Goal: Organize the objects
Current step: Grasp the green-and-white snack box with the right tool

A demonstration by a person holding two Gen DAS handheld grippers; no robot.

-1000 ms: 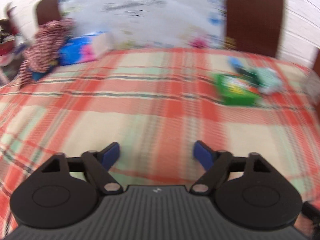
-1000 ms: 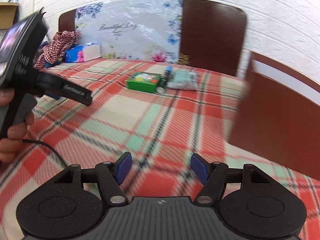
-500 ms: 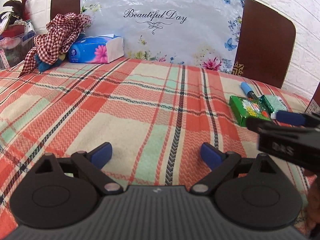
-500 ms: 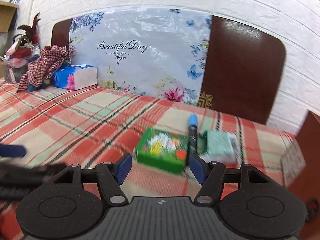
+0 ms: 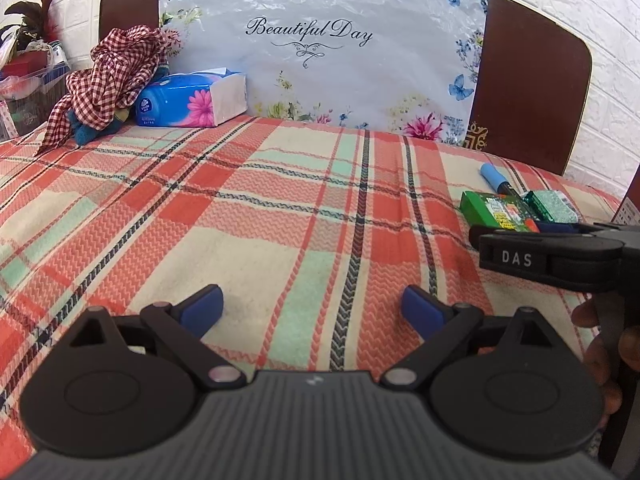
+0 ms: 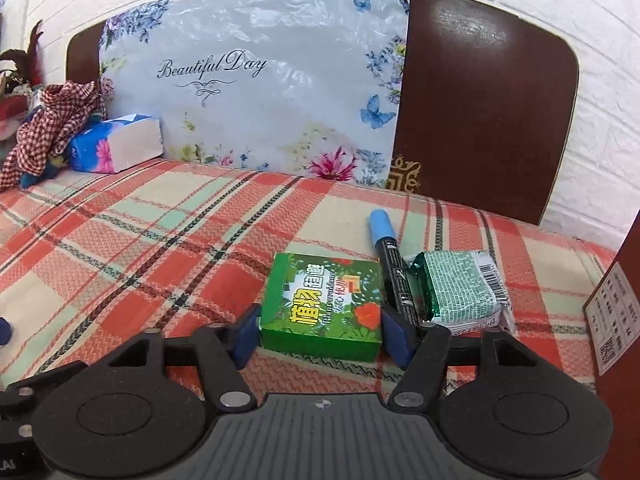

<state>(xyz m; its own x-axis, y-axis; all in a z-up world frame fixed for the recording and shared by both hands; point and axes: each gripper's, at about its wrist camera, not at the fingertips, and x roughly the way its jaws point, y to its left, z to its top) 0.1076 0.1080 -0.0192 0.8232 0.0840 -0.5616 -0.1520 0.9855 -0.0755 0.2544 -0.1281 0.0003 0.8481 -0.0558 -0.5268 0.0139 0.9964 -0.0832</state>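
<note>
- left wrist view: the left gripper (image 5: 311,309) hangs released over a plaid bed cover (image 5: 248,216), its blue fingertips (image 5: 202,309) spread wide with only bare cloth between them.
- far to the right, near the bed's edge, lie a green box (image 5: 496,209), a blue-capped marker (image 5: 497,178) and a green packet (image 5: 552,206), close together in a row.
- the right gripper (image 5: 556,258), a black body marked "das", reaches in from the right edge just in front of the green box, with part of the person's hand (image 5: 604,344) below it.
- at the back left, a blue tissue pack (image 5: 192,100) rests beside a heap of red checked cloth (image 5: 112,76), against a headboard (image 5: 532,96) draped with a floral sheet (image 5: 320,60) reading "beautiful day".
- right wrist view: the right gripper (image 6: 320,330) has one blue pad on either side of the green box (image 6: 322,306), which lies flat on the bed cover (image 6: 140,240); the pads sit right at its sides, but whether they press it cannot be told.
- the marker (image 6: 390,264) lies just right of the box, blue cap pointing to the headboard (image 6: 484,112), and the green packet (image 6: 460,290) lies just right of the marker.
- the tissue pack (image 6: 116,144) and checked cloth (image 6: 48,120) sit at the far left.
</note>
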